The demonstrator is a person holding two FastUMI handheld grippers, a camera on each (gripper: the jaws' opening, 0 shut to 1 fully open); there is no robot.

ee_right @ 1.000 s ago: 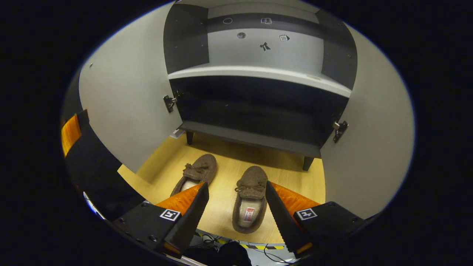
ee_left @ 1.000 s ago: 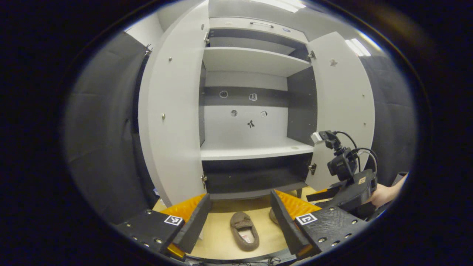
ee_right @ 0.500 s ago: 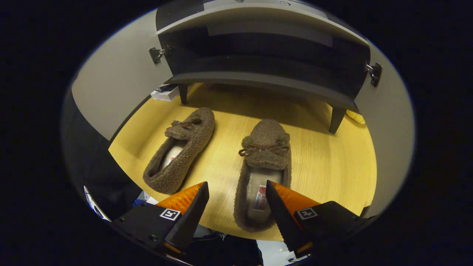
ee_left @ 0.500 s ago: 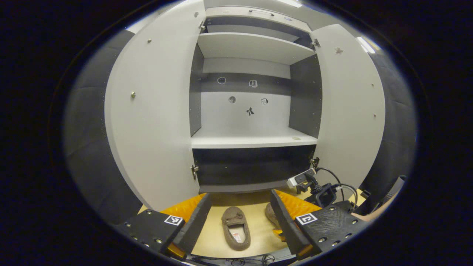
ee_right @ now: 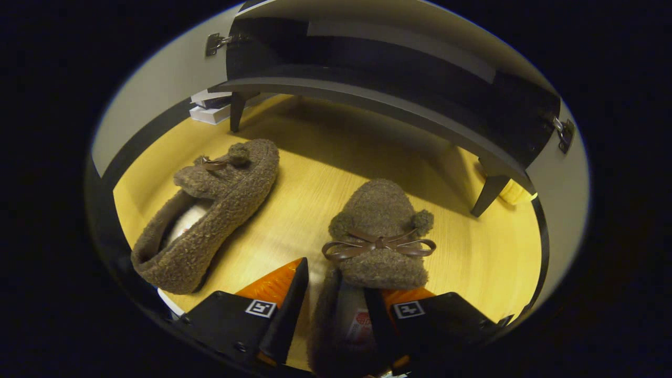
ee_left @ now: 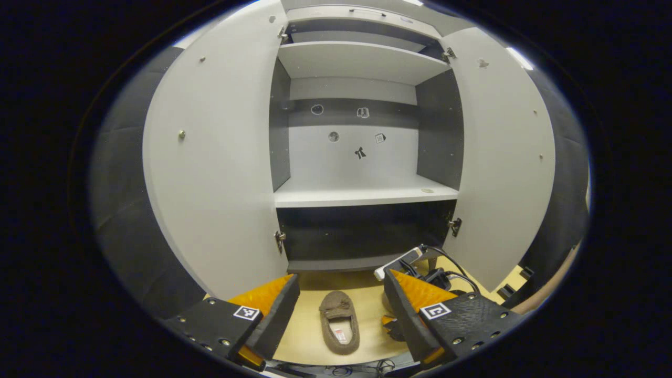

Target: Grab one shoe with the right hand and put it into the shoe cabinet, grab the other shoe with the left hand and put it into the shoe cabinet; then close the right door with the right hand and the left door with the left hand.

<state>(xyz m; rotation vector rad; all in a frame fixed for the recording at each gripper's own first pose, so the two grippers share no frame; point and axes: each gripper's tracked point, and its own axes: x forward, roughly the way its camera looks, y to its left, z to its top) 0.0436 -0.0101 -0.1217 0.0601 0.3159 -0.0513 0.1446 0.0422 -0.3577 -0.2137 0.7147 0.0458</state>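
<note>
In the right gripper view, the right gripper (ee_right: pixel 336 315) is seen low over the yellow wooden floor (ee_right: pixel 472 252), its fingers set astride the left wall of the right slipper (ee_right: pixel 375 236); one finger (ee_right: pixel 286 310) lies outside that wall, and the other finger (ee_right: pixel 378 325) is dipped into the slipper's opening beside the insole; the gap between them is narrowed, but it cannot be told whether both press on the wall. The slipper is a brown fleecy one with a dark ribbon bow (ee_right: pixel 378 245) across its vamp, toe pointed toward the shoe cabinet (ee_right: pixel 399 100). The left slipper (ee_right: pixel 210 210) is laid on the floor well to the left, angled, apart from the gripper; its toe is near a dark cabinet leg (ee_right: pixel 236 110).

In the left gripper view, the left gripper (ee_left: pixel 338 310) is held wide, with nothing between its fingers; it is raised above the floor, facing the cabinet's open front. Both doors are swung outward: the left door (ee_left: pixel 220 168) and the right door (ee_left: pixel 504 157); a pale shelf (ee_left: pixel 362 197) is seen at mid-height, with a dark lower compartment (ee_left: pixel 362 236) beneath it. One slipper is seen on the floor between the left gripper's fingers, farther off; the right gripper, with its cables, is seen low at the right, just beyond the finger there; a bare forearm (ee_left: pixel 551 289) is glimpsed at the far right edge.
</note>
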